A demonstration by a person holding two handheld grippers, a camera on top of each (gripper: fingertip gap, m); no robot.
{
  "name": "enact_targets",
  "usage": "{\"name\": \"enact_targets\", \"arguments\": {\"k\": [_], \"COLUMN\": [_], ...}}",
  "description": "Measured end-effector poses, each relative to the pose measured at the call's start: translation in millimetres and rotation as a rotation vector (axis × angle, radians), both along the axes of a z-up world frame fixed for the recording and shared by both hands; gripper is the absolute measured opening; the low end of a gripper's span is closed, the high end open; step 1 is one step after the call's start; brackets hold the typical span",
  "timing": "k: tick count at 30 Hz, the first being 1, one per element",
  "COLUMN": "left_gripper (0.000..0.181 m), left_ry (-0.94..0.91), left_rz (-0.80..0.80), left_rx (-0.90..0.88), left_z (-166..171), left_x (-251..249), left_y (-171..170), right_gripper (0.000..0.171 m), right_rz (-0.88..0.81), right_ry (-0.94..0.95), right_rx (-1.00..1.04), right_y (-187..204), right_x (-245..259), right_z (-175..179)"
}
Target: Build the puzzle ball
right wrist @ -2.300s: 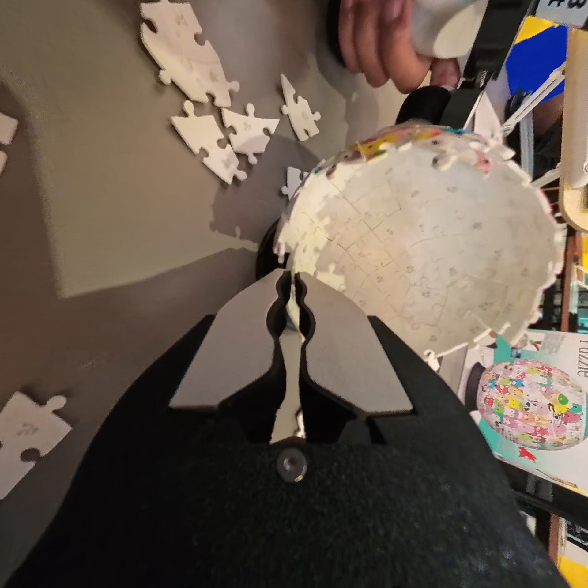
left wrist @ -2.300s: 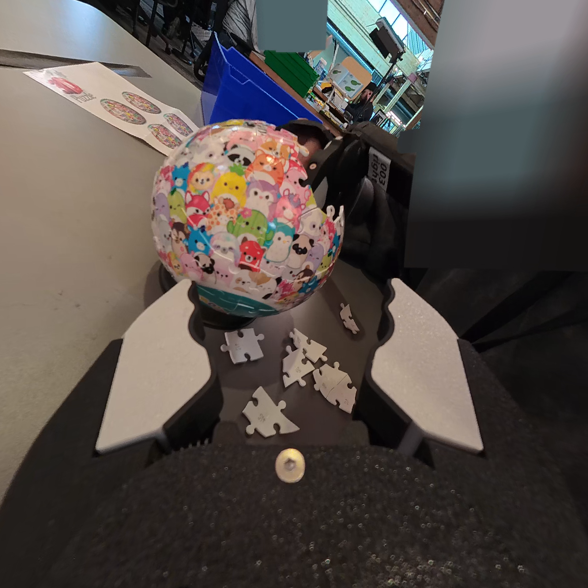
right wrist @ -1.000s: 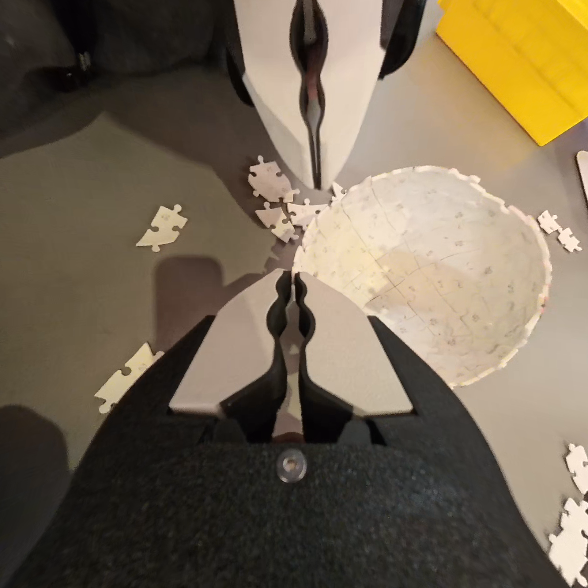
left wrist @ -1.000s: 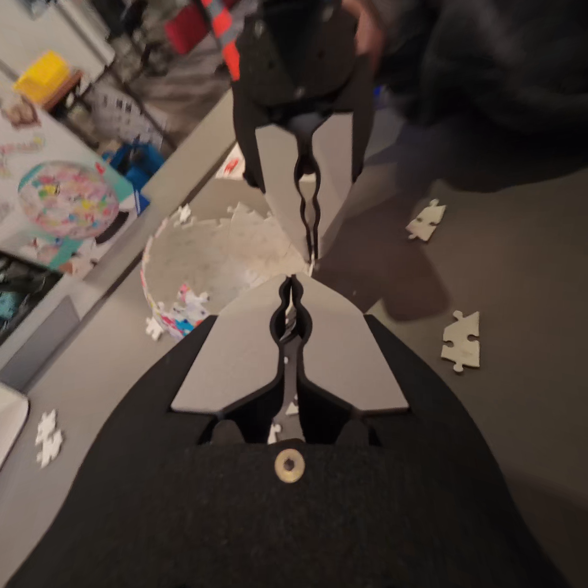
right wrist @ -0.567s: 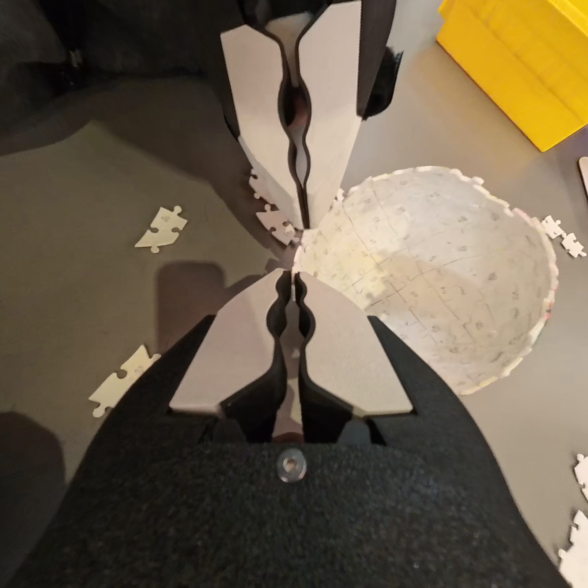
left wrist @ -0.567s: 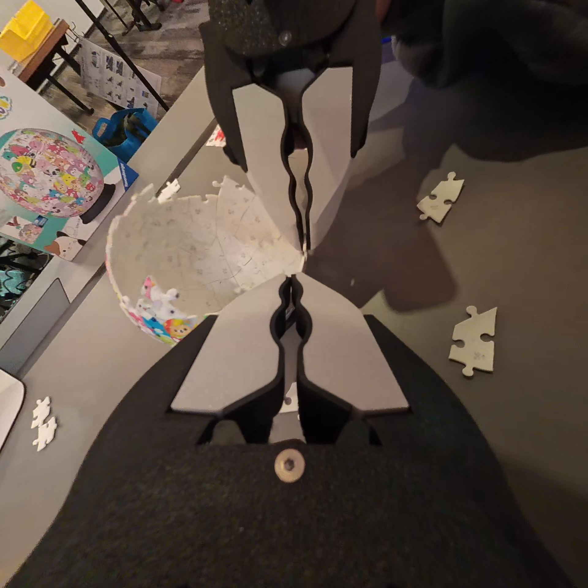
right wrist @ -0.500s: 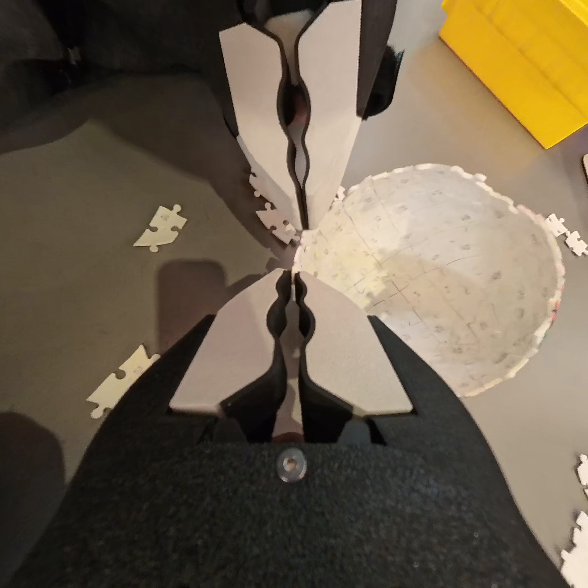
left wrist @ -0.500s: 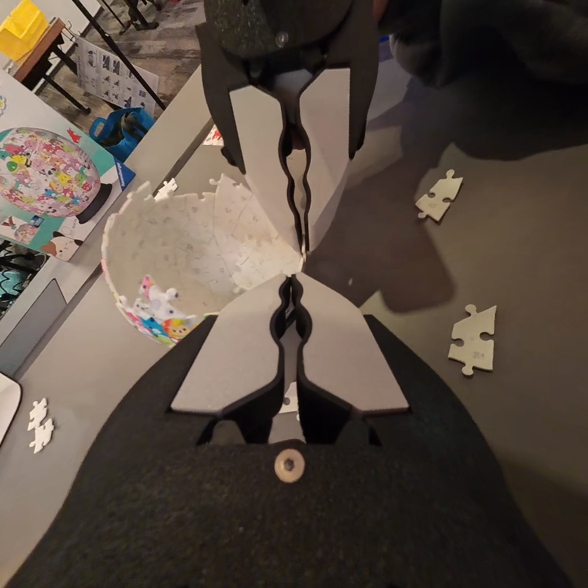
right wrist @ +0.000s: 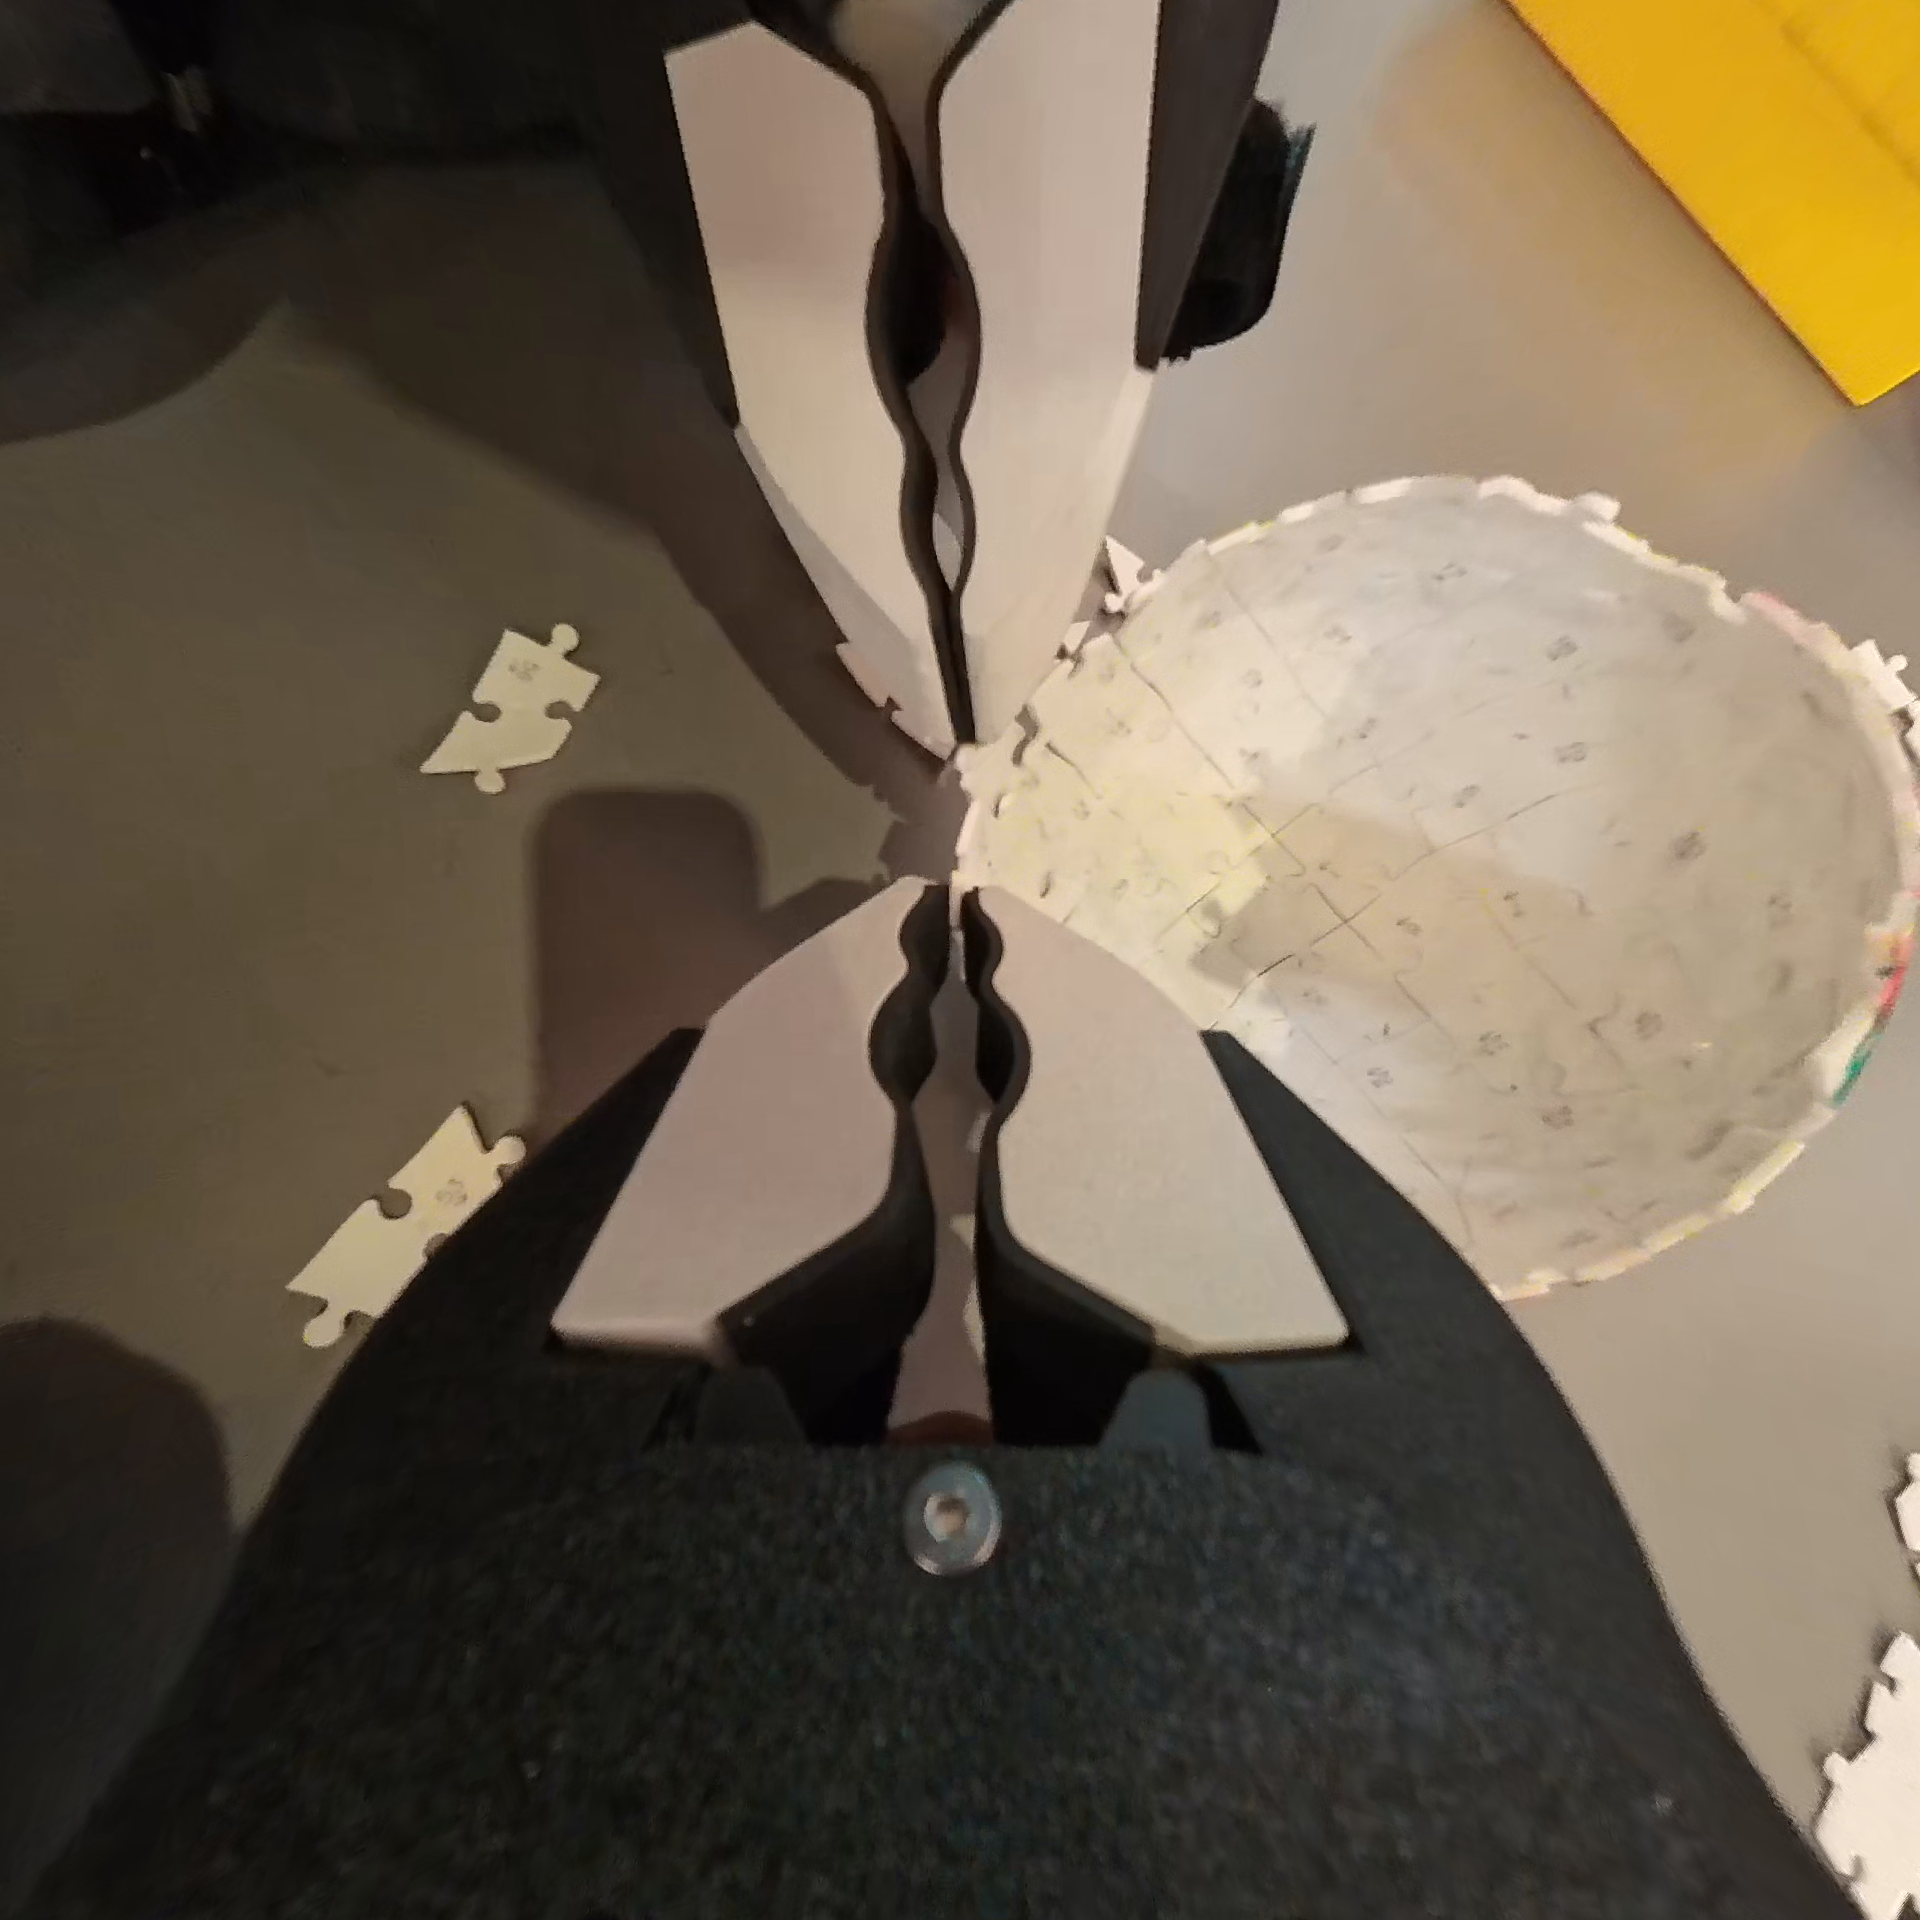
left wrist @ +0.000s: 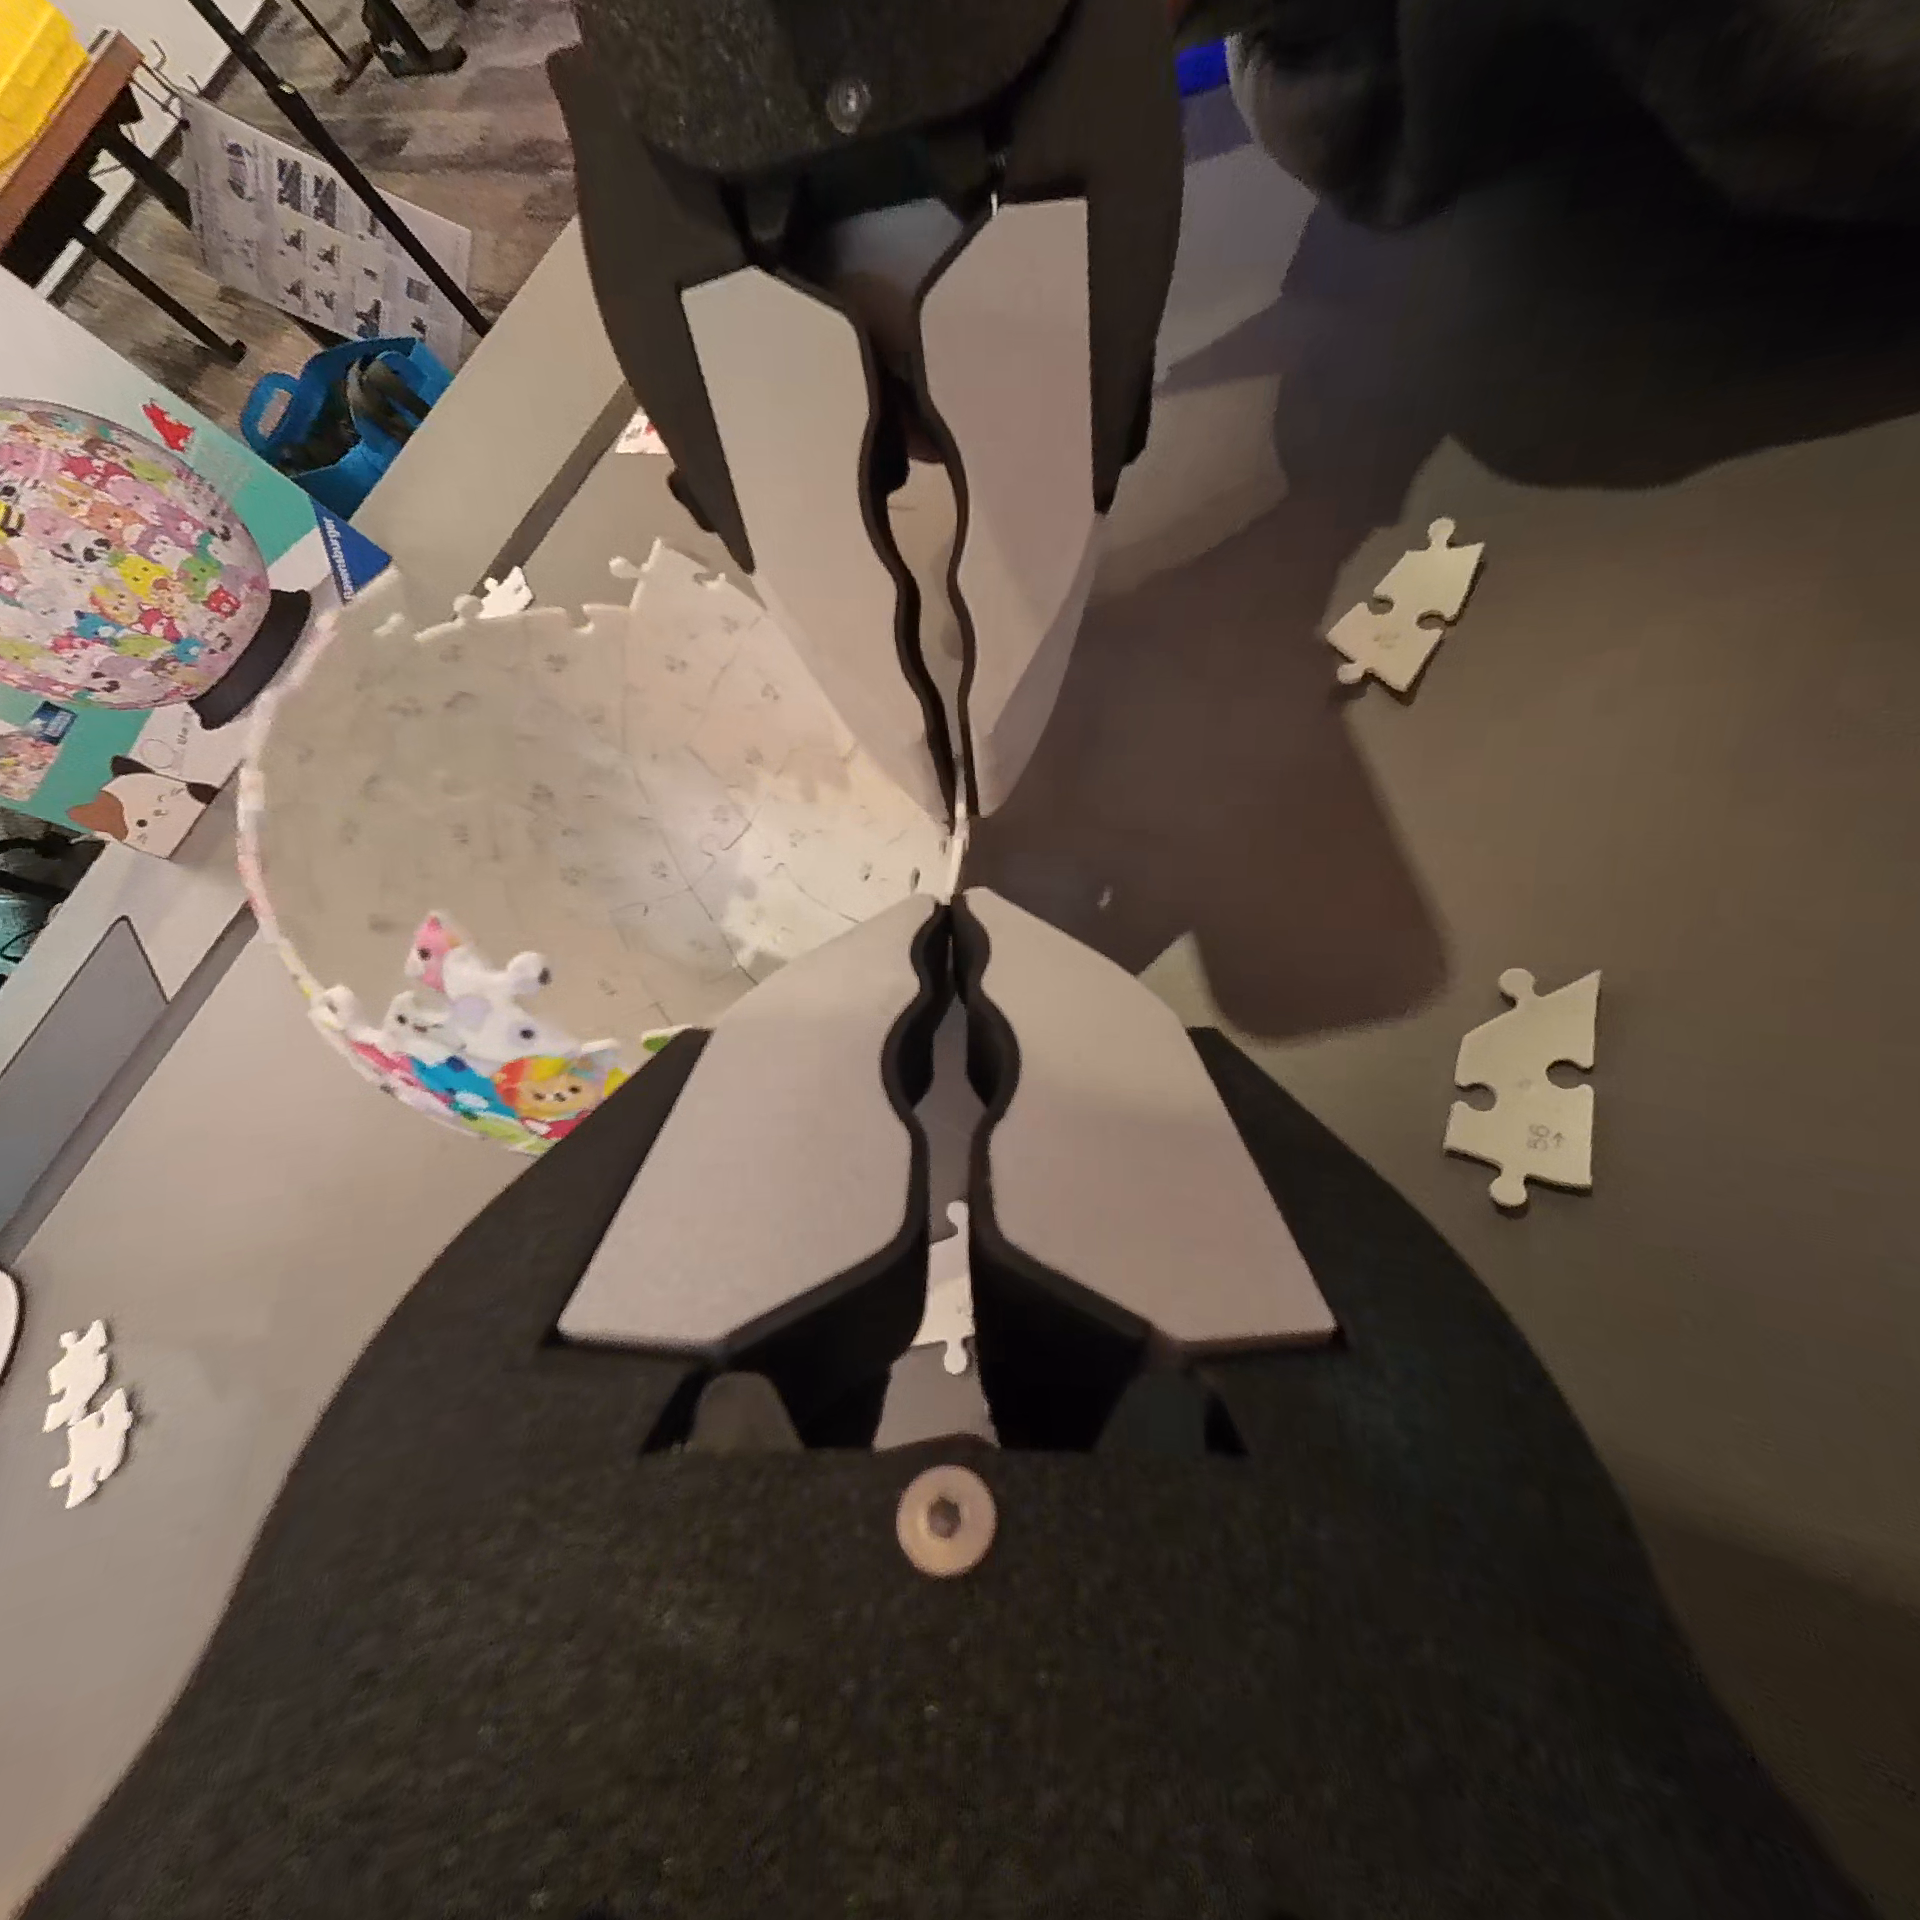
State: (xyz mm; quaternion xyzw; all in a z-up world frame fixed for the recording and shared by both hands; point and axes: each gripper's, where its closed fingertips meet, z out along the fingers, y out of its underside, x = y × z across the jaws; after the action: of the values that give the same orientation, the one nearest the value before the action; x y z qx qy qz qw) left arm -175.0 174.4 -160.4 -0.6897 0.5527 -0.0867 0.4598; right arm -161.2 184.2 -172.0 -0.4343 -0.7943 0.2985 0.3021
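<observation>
Left claw (left wrist: 951, 914): I am keeping its jaws pressed together at the tips, pinching the near rim of the half-built puzzle ball (left wrist: 582, 831); what exactly sits between the tips is too small to make out.
Right claw (right wrist: 954, 902): I am closing it the same way on the same stretch of rim, tip to tip with the left one, so both are meeting at one spot on the shell's edge.
Puzzle ball: it is sitting on the counter (right wrist: 260, 914) as an open bowl, white inside facing up, coloured print showing on its outer wall in the left wrist view.
Step in hand: I am judging this to be seating or steadying a rim piece; roughly half the ball is looking built.
Doing it well: I am aiming to squeeze gently and evenly from both sides, since the thin shell will likely flex or pop a joint if I twist.
Loose pieces (right wrist: 514, 694): several are lying face down on the counter, well apart from the shell, some right under my claws.
Puzzle box (left wrist: 114, 623): it is standing beyond the ball's far side.
Yellow bin (right wrist: 1766, 156): it is sitting well clear.
In the way: the two claws are crowding each other and hiding the joint.
</observation>
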Motion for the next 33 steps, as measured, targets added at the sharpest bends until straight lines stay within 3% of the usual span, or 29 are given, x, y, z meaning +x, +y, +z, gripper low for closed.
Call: {"name": "enact_targets", "arguments": {"k": [13, 22, 33], "left_gripper": [0.000, 0.000, 0.000], "left_ry": [-0.029, 0.075, 0.097], "left_rz": [-0.029, -0.082, -0.066], "left_rx": [0.036, 0.000, 0.031], "left_z": [9, -30, -33], "left_x": [2, 2, 3], "left_y": [-7, -10, 0], "right_gripper": [0.002, 0.002, 0.003], "right_rz": [-0.019, -0.022, -0.019], "right_ry": [-0.044, -0.054, -0.102], "right_rx": [0.018, -0.013, -0.053], "right_y": [0, 0, 1], "right_x": [0, 2, 1], "right_z": [1, 2, 1]}}
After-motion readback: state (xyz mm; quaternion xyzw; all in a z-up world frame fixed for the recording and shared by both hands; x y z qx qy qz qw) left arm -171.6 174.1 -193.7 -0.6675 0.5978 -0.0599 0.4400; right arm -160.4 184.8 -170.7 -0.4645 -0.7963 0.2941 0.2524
